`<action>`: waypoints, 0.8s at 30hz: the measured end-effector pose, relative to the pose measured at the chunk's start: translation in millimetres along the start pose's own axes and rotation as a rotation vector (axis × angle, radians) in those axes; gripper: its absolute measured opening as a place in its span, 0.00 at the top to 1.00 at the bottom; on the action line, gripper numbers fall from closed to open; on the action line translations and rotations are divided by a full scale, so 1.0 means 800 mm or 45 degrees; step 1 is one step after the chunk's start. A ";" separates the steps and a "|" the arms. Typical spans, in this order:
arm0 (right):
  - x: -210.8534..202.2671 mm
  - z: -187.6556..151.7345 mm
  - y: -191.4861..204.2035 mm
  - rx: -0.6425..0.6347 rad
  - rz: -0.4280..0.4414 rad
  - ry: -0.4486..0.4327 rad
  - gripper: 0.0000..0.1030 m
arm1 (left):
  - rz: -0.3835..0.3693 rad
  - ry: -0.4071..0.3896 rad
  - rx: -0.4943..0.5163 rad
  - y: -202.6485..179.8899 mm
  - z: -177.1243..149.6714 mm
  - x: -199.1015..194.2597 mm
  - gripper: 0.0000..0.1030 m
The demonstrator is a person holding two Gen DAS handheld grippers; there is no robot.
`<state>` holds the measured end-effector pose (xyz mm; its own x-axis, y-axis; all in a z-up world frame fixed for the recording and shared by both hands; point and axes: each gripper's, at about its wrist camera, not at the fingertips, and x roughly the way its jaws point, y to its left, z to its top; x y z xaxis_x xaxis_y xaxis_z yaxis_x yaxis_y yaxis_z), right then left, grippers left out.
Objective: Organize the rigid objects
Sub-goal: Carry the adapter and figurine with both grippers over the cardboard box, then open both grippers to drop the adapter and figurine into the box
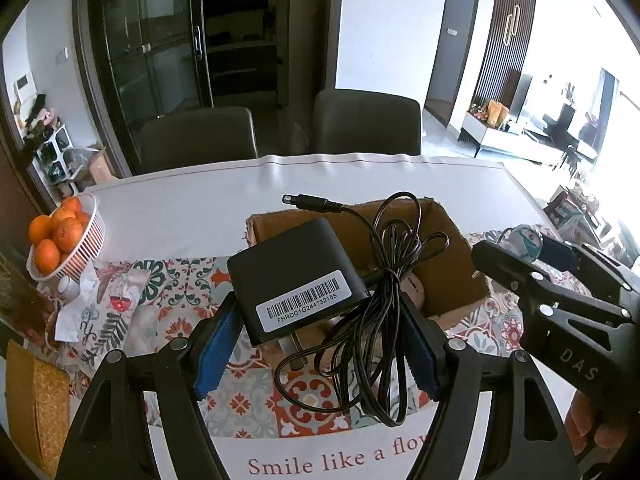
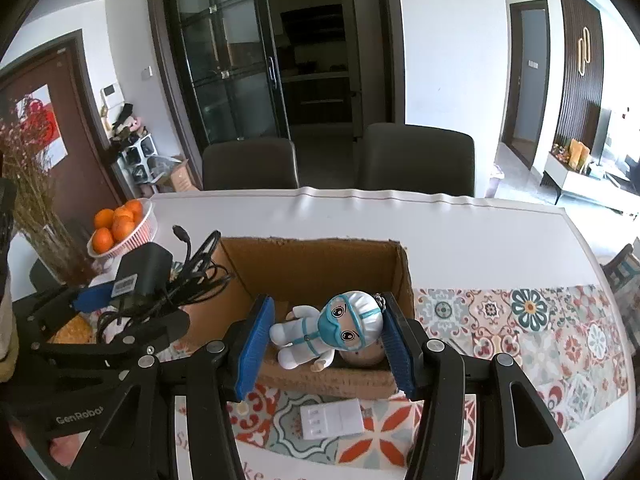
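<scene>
Doll (image 2: 340, 330) hides a second figure (image 2: 366, 354) behind.

1. White table (image 2: 440, 232), far edge by two dark chairs.
2. Patterned tile-print runner (image 2: 540, 320) lay across its near half.
3. Open cardboard box (image 2: 320, 264) sat on the runner, mid-table.
4. White basket of oranges (image 1: 86, 248) stood at the left end.
5. Small white switch plate (image 2: 332, 418) lay on the runner, just in front of the box.
6. Crumpled white tissue (image 1: 76, 304) beside the basket.
</scene>
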<state>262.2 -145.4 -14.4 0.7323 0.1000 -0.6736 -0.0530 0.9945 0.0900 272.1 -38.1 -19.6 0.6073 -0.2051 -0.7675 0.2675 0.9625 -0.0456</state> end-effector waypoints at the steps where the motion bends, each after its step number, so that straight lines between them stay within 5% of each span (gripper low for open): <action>1: 0.003 0.003 0.000 -0.002 0.000 0.004 0.48 | 0.002 0.009 0.005 0.001 0.004 0.004 0.28; 24: 0.103 0.027 -0.029 0.004 -0.031 0.240 0.48 | 0.042 0.211 0.048 0.000 0.040 0.097 0.28</action>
<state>338.2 -161.0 -56.3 0.5933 0.0802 -0.8010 -0.0347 0.9967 0.0740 343.1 -60.0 -58.8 0.4855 -0.1383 -0.8632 0.2794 0.9602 0.0033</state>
